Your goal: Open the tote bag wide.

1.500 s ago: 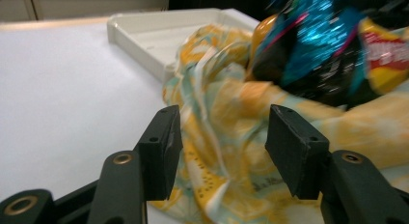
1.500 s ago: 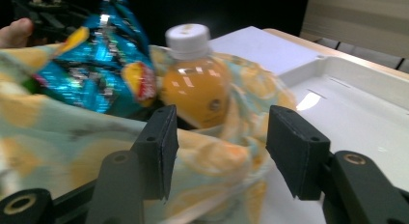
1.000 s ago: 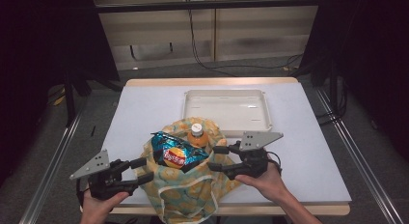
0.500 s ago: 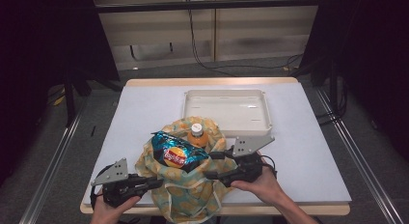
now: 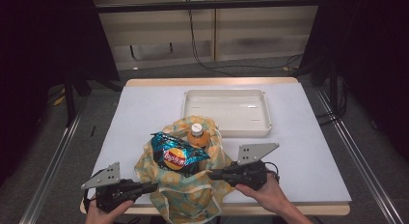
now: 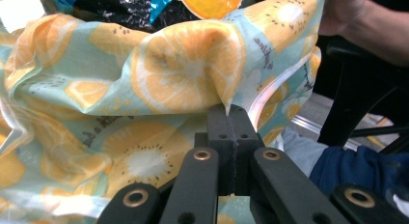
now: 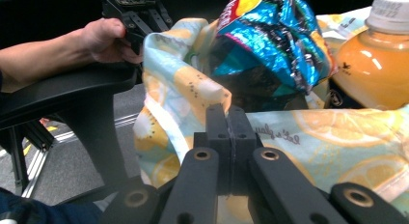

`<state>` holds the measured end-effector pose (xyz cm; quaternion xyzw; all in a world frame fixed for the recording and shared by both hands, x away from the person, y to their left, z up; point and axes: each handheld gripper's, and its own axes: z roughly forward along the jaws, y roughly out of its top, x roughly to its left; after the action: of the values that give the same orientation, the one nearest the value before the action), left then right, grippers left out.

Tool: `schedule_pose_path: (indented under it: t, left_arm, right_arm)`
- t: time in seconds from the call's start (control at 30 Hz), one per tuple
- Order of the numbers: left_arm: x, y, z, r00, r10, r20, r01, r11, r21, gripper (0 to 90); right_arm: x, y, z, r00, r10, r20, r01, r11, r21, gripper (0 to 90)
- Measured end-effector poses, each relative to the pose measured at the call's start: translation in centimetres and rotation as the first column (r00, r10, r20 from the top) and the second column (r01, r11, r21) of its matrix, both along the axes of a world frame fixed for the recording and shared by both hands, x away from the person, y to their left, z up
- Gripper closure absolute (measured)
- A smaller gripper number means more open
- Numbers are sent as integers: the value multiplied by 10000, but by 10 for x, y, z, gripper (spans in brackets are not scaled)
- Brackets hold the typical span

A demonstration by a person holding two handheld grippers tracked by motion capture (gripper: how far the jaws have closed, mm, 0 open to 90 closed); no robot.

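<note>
Both sets of jaws had just closed: I pinched the fruit-print cloth bag [image 5: 185, 195] at the table's near edge with left gripper [image 5: 150, 187] and right gripper [image 5: 212, 174], mouth upward.

White tabletop [image 5: 144, 113] with a pale wooden edge, standing on a grey floor [image 5: 67, 151]. Beyond the tools, a light panelled wall [image 5: 241, 35] with a black cable [image 5: 202, 55] hanging down to the floor. Dark curtains [image 5: 43, 64] flank both sides. Metal rails [image 5: 53, 161] run along the floor left and right of the tools.
</note>
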<state>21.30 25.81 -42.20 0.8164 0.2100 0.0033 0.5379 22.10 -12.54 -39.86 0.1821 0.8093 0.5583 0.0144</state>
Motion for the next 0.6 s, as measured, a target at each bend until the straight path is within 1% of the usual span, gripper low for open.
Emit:
schedule_pose_path:
  t: [0.03, 0.07, 0.1, 0.13, 0.17, 0.2, 0.27, 0.3, 0.33, 0.37, 0.4, 0.43, 0.47, 0.53, 0.57, 0.6]
  left_arm:
    - [0, 0, 0, 10000, 0, 0, 0, 10000, 0, 900]
    - [-2, 0, -1, 10000, -56, -34, 56, 9999, 113, 900]
    - [-3, -1, -2, 9998, -193, -87, 194, 9997, 170, 900]
    - [-4, -2, -3, 9997, -235, -33, 236, 9988, 424, 900]
    - [-6, -4, -4, 9999, -123, -31, 125, 9971, 745, 900]
    - [-6, -5, -6, 9999, -63, -139, 77, 9948, 1013, 900]
    - [-4, -6, -11, 9993, -205, -299, 238, 9932, 1138, 900]
    - [-3, -8, -15, 9987, -247, -448, 306, 9904, 1346, 900]
    - [-1, -10, -17, 9980, -311, -543, 388, 9884, 1465, 900]
    - [0, -11, -18, 9976, -394, -573, 474, 9883, 1446, 900]
    - [1, -11, -18, 9974, -340, -630, 424, 9896, 1375, 900]
    - [4, -12, -20, 9962, -474, -734, 570, 9892, 1350, 900]
    - [5, -12, -20, 9956, -533, -775, 639, 9879, 1412, 900]
    - [6, -13, -22, 9950, -509, -856, 621, 9891, 1337, 900]
    - [6, -13, -22, 9952, -565, -799, 678, 9868, 1472, 900]
    - [5, -14, -22, 9958, -516, -754, 629, 9855, 1574, 900]
  right_arm:
    - [0, 0, 0, 10000, 0, 0, 0, 10000, 0, 900]
    - [-2, 0, 0, 10000, -21, 2, 21, 10000, -10, 900]
    - [-4, -1, 0, 10000, 39, 4, -39, 10000, -22, 900]
    - [-7, -2, -1, 10000, 69, -40, -69, 10000, -17, 900]
    - [-9, -2, -2, 9999, 101, -43, -101, 9999, 0, 900]
    - [-11, -2, -4, 9999, 114, -75, -114, 9999, -52, 900]
    - [-14, -2, -9, 9997, 216, -136, -217, 9997, -118, 900]
    - [-14, -2, -12, 9996, 218, -183, -220, 9997, -130, 900]
    - [-14, -2, -17, 9993, 188, -312, -193, 9996, -188, 900]
    - [-13, -2, -26, 9983, 218, -533, -233, 9993, -281, 900]
    - [-13, -2, -26, 9983, 218, -533, -233, 9993, -281, 900]
    - [-13, -1, -29, 9978, 210, -636, -232, 9991, -353, 900]
    - [-13, 0, -33, 9972, 285, -697, -317, 9985, -446, 900]
    - [-13, 2, -38, 9964, 375, -764, -416, 9978, -523, 900]
    - [-14, 2, -39, 9961, 392, -788, -437, 9975, -557, 900]
    - [-14, 3, -41, 9957, 434, -815, -482, 9972, -575, 900]
